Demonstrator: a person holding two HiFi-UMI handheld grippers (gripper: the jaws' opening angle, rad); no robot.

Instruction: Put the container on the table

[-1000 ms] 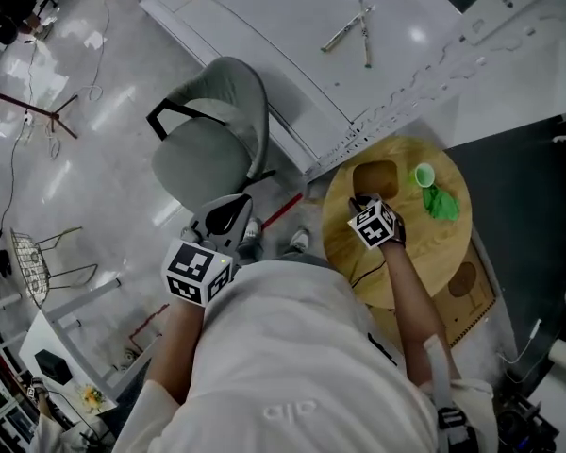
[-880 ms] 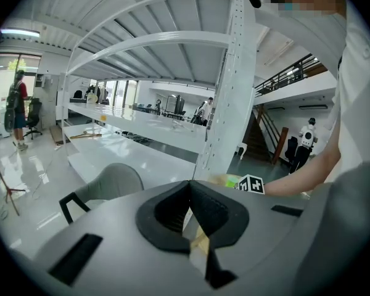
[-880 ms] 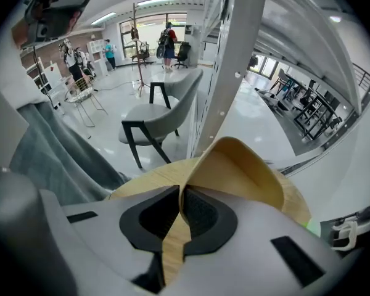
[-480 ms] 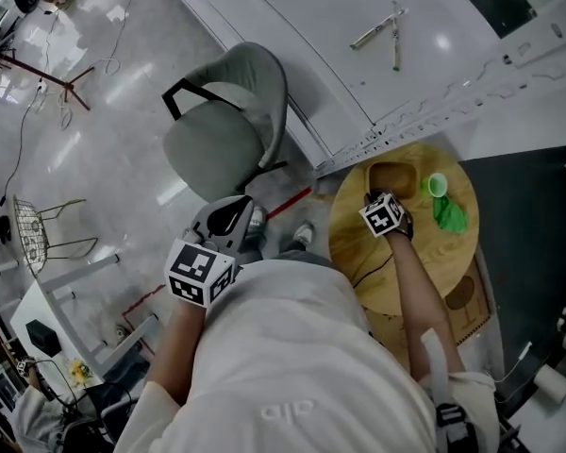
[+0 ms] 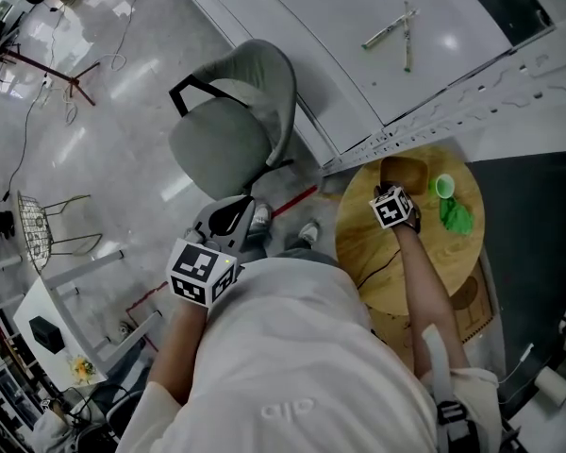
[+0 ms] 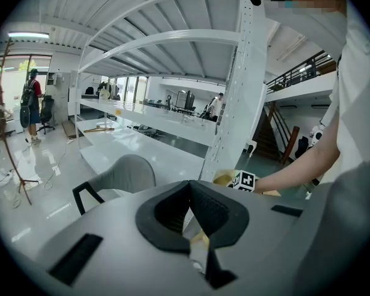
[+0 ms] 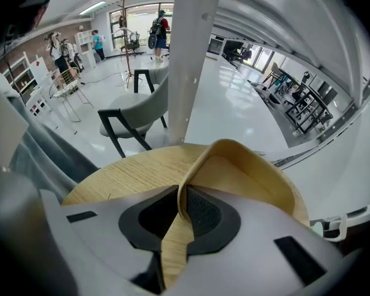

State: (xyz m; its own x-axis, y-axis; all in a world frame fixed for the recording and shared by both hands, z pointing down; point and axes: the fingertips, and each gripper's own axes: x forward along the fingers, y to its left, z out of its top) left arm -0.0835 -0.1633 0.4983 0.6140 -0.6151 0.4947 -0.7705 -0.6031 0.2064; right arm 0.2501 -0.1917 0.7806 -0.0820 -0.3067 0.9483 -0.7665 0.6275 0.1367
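**Setting the container down near the table's rim**

We count one round wooden table (image 5: 377, 253). One wooden container (image 5: 407, 172) sits low at its far edge; we cannot tell whether it rests there yet. Of our two grippers, the right gripper (image 7: 180, 211) pinches the container's wall, and its jaws have just eased slightly apart. If it lets go too early, the container could tip off the rim or knock the one green cup (image 5: 443, 186) beside it. The left gripper (image 6: 190, 193) hangs closed and empty, well apart.
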